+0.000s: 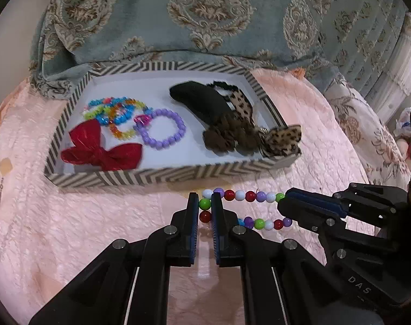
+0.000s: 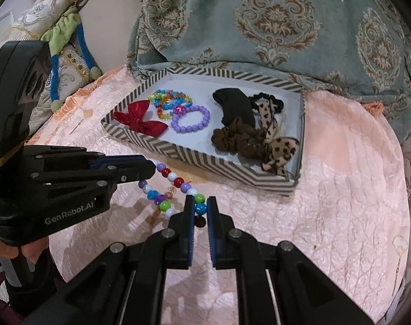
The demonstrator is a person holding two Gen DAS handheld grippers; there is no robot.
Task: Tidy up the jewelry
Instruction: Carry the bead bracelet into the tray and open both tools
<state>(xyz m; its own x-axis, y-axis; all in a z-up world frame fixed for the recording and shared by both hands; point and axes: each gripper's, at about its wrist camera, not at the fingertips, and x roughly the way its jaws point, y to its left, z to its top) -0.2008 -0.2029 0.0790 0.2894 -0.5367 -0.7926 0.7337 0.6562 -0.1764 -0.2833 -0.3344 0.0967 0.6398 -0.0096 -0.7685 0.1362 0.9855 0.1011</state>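
1. Left gripper (image 1: 205,203): jaws nearly closed, clamped on a green bead at one end of the multicolored bead bracelet (image 1: 255,196).
2. Right gripper (image 2: 200,208): jaws equally narrow, pinching a blue bead at the opposite end of the same bracelet.
3. The bracelet hangs stretched between both grippers, just above the pink bedspread (image 1: 70,230), near the front edge of the striped tray (image 1: 118,176).
4. Tray contents: red bow (image 1: 102,149) and purple bracelet (image 1: 163,128) toward the left side; leopard-print hair accessories (image 1: 282,138) in the right corner.
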